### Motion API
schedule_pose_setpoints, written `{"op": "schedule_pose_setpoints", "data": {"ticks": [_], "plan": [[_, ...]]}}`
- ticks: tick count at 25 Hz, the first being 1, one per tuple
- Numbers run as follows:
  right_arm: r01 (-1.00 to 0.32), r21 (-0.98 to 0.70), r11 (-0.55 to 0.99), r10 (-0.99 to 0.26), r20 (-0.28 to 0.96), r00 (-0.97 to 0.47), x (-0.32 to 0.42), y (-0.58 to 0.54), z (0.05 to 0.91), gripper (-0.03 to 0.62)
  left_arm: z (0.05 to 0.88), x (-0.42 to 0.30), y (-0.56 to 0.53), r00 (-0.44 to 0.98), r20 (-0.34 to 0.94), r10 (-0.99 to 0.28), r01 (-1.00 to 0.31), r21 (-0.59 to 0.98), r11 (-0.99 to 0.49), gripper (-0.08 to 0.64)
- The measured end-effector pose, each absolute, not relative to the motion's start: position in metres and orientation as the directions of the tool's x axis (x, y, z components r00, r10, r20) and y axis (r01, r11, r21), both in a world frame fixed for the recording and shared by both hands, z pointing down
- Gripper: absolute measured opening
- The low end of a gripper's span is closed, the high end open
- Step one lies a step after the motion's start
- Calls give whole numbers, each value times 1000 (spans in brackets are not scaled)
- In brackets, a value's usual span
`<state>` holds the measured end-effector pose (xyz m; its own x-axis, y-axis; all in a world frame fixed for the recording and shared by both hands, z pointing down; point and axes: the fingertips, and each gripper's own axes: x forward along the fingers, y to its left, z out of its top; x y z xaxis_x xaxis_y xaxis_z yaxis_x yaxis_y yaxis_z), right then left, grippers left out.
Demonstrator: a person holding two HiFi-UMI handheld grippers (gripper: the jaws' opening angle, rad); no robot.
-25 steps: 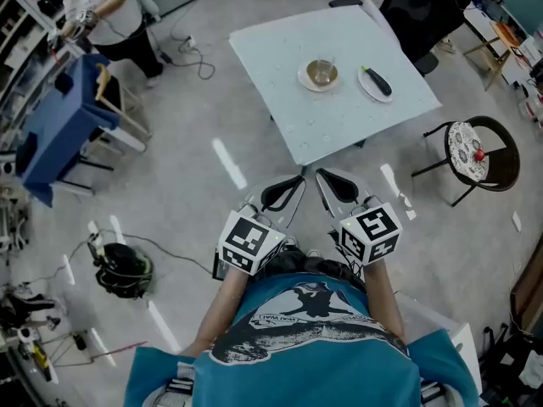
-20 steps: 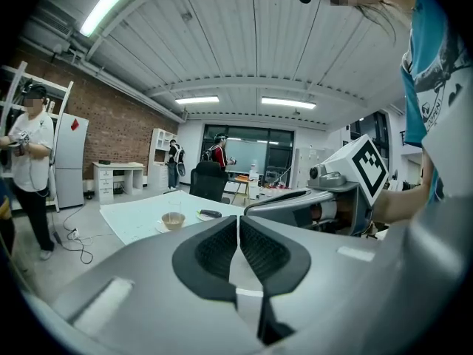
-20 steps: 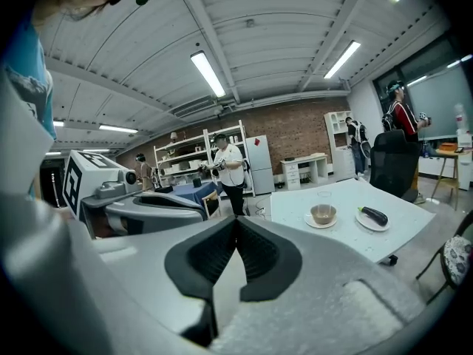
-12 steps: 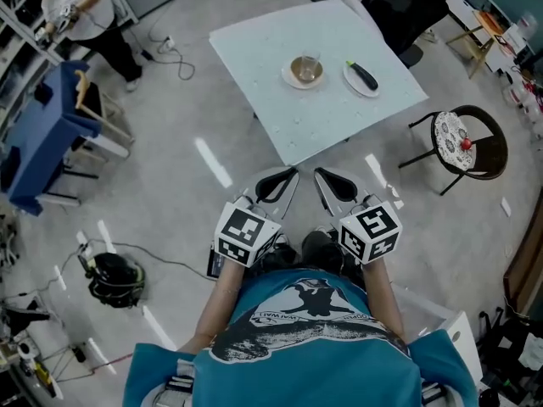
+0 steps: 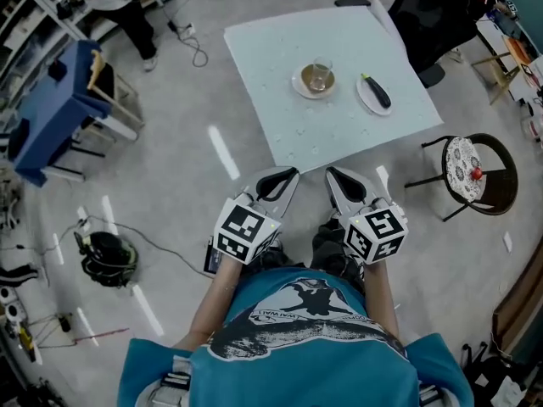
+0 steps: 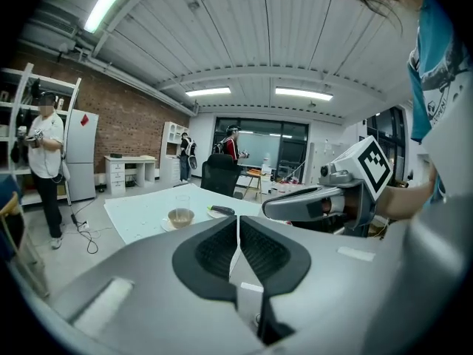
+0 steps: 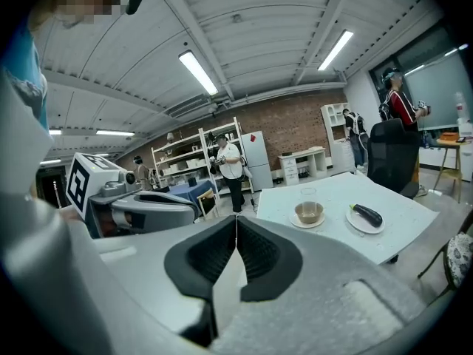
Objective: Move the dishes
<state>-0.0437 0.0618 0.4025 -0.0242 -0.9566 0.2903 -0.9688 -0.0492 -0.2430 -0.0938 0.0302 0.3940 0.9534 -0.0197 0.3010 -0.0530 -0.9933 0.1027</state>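
Grey-shelled with black pads, the left hand-held gripper (image 5: 284, 179) has its jaws pressed together with nothing between them, and the right hand-held gripper (image 5: 338, 181) beside it is closed and empty in the same way. Both are held in front of the person's body over bare floor, short of the near corner of the pale desk (image 5: 280, 75). On that desk, well apart from both grippers, a saucer (image 5: 304, 84) carries a brownish bowl (image 5: 319, 78); whether anything is in the bowl cannot be told. A clear glass (image 5: 323, 63) stands just behind it. To their right, a white plate (image 5: 365, 98) holds a dark eggplant (image 5: 377, 90) with a green stem. Only the head view shows the round stool (image 5: 485, 161) to the right of the desk with a small red thing (image 5: 477, 174) on its patterned seat, and the blue cart (image 5: 51, 108) to the left. Only the gripper views show the brick wall (image 7: 295, 124), the shelves (image 7: 185, 157) and a person (image 7: 228, 170) standing by them, while the left gripper view alone shows a black chair (image 6: 219, 174) at the desk's far side.
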Motion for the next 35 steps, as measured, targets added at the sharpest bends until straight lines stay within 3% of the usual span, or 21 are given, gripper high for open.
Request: {"op": "schedule_pose_setpoints", "data": {"ticks": [16, 35], "plan": [[-961, -261, 86, -948, 274, -160, 150, 104, 402, 12, 398, 84, 74, 923, 329, -200, -243, 92, -966, 26], [-893, -399, 206, -898, 286, -334, 166, 96, 453, 15, 422, 76, 73, 805, 447, -389, -467, 74, -881, 26]]}}
